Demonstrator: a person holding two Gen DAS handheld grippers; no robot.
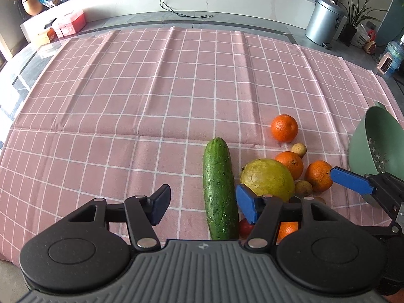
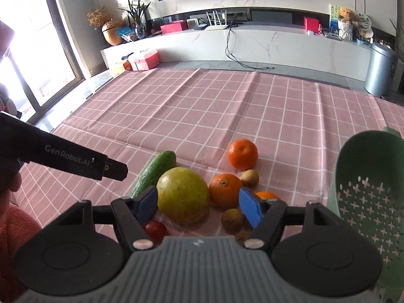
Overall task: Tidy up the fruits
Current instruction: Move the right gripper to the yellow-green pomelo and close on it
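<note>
A green cucumber (image 1: 219, 189) lies on the pink checked cloth between the fingers of my left gripper (image 1: 203, 205), close to the right finger; the pads do not touch it. A large yellow-green fruit (image 2: 183, 194) sits between the fingers of my right gripper (image 2: 198, 205), next to the left pad, with a gap on its right side. Around it lie oranges (image 2: 243, 153) (image 2: 225, 190), small brown fruits (image 2: 232, 220) (image 2: 249, 177) and a small red fruit (image 2: 156, 229). A green colander (image 2: 366, 176) stands tilted at the right.
The pink checked cloth (image 1: 126, 88) stretches far to the left and back. Beyond the table are a white marble bench, red boxes, a metal bin (image 1: 324, 20) and plants. The left gripper's black casing (image 2: 70, 159) crosses the right wrist view at the left.
</note>
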